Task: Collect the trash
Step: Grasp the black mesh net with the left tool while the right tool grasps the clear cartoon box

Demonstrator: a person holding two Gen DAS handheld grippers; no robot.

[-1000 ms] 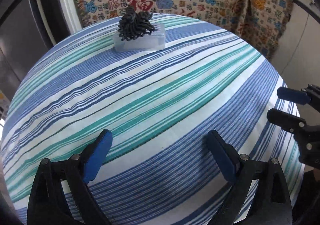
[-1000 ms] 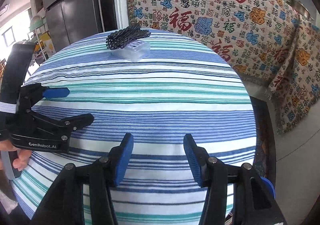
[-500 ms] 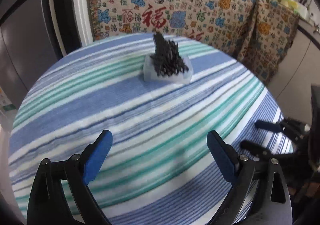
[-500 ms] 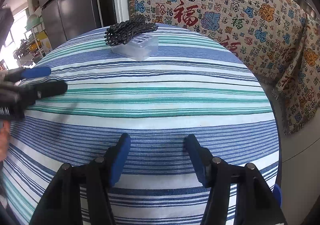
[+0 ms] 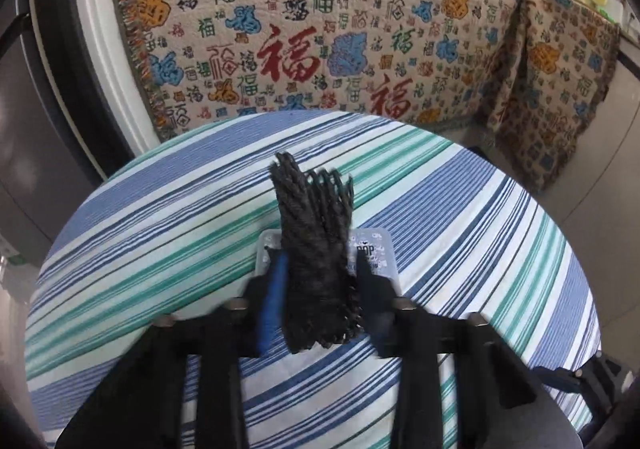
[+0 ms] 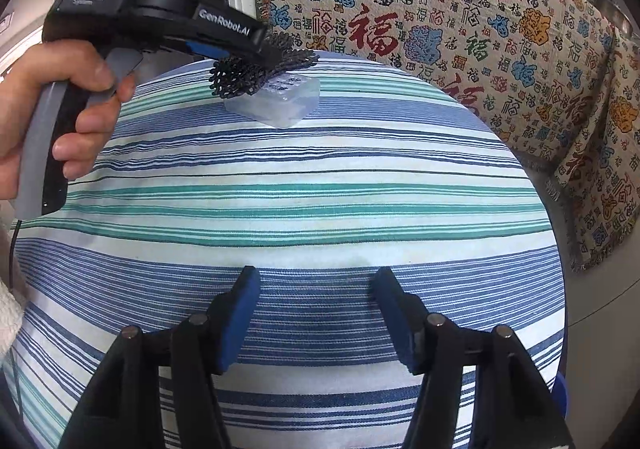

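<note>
— What is pictured at the round table draped in a blue, green and white striped cloth (image 6: 320, 177)?

— A crumpled black mesh net (image 5: 316, 249) is seen clamped between the fingers of the left gripper (image 5: 320, 281), directly above a clear plastic rectangular box (image 6: 280, 101) near the far edge. The pick-up step of the trash collection is judged to be in hand.

— And the right gripper (image 6: 314, 313)?

— It is held over bare cloth, fingers apart, nothing between them. Next, a clean lift of the net is called for; the box is left to be collected.
</note>
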